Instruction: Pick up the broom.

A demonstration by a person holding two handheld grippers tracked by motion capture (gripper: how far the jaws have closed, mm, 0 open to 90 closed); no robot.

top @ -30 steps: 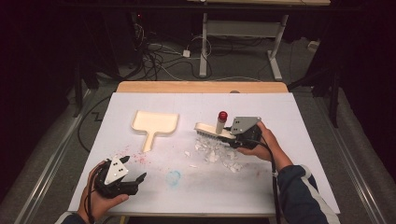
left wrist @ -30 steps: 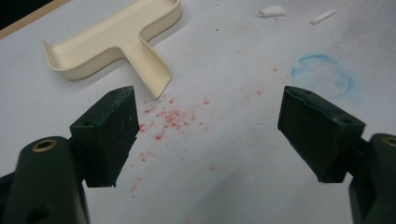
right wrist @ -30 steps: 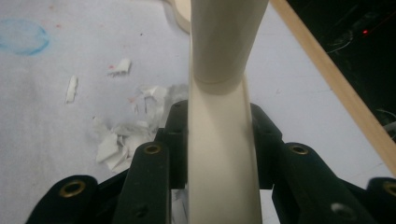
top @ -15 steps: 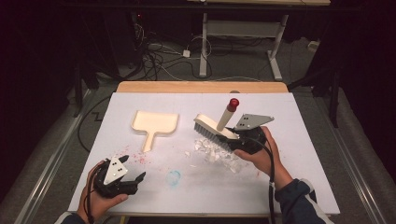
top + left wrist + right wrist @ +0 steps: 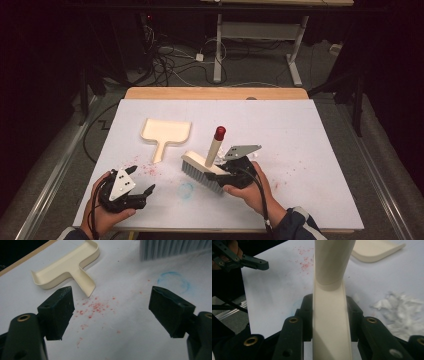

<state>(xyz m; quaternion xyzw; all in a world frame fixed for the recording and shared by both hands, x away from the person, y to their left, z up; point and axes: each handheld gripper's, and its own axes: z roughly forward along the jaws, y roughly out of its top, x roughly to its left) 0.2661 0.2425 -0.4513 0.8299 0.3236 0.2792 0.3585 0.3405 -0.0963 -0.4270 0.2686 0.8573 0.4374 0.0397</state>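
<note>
From the high view I see my right gripper (image 5: pixel 220 176) just below the middle of the frame, clamped on the brush (image 5: pixel 202 169); in the right gripper view its jaws press both sides of the cream back of the brush (image 5: pixel 331 322), so that grip is firm. The brush handle with its red tip (image 5: pixel 220 132) leans up and away toward the top of the frame, and the grey bristles sit on or just above the white table cover (image 5: pixel 310 130); I cannot tell which. The dustpan (image 5: pixel 165 134) lies left of centre in the upper half of the sheet, open side toward the far edge, handle pointing toward me, and its tray looks bare inside in the left gripper view (image 5: pixel 67 267). Red crumbs (image 5: pixel 93 307) are scattered on the sheet just below the handle end, outside the pan. A faint blue ring (image 5: pixel 173 282) marks the sheet near the bristles (image 5: pixel 172 248). White shreds (image 5: pixel 399 312) lie at the right of the right gripper view, beside the brush. My left gripper (image 5: pixel 131 194) rests at the lower left of the high view, jaws spread wide with nothing between them.
</note>
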